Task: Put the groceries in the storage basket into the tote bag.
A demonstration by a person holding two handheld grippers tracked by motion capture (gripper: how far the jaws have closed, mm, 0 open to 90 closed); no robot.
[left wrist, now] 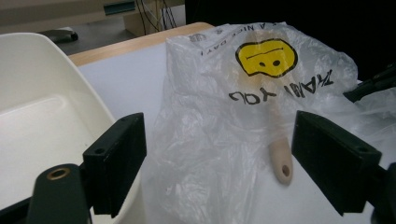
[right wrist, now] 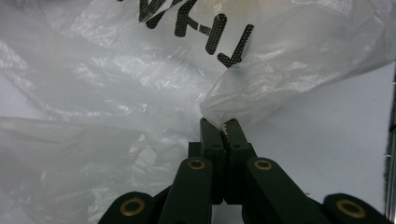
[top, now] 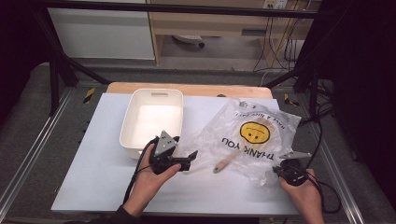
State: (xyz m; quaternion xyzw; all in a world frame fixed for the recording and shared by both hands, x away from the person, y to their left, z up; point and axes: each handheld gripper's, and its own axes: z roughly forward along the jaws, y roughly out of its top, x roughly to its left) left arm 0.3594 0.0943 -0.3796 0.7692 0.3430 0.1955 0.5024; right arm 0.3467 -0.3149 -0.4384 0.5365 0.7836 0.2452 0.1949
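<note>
Both right gripper (right wrist: 224,126) fingers pinch the plastic bag's (right wrist: 140,84) edge.

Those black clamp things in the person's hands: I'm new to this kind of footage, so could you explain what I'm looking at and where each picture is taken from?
They are hand-held grippers, each with two black jaws; a person works them at a table. The high view looks down from above the person's side. The other two pictures come from cameras riding on the grippers, looking along their jaws.

On the table lie a white tub and a clear plastic bag printed with a yellow smiley and THANK YOU. A wooden utensil lies inside it, its handle poking out.

The left gripper has its jaws wide open, aimed at the bag and that handle, holding nothing. The right gripper is shut, pinching a fold of the bag's edge.
</note>
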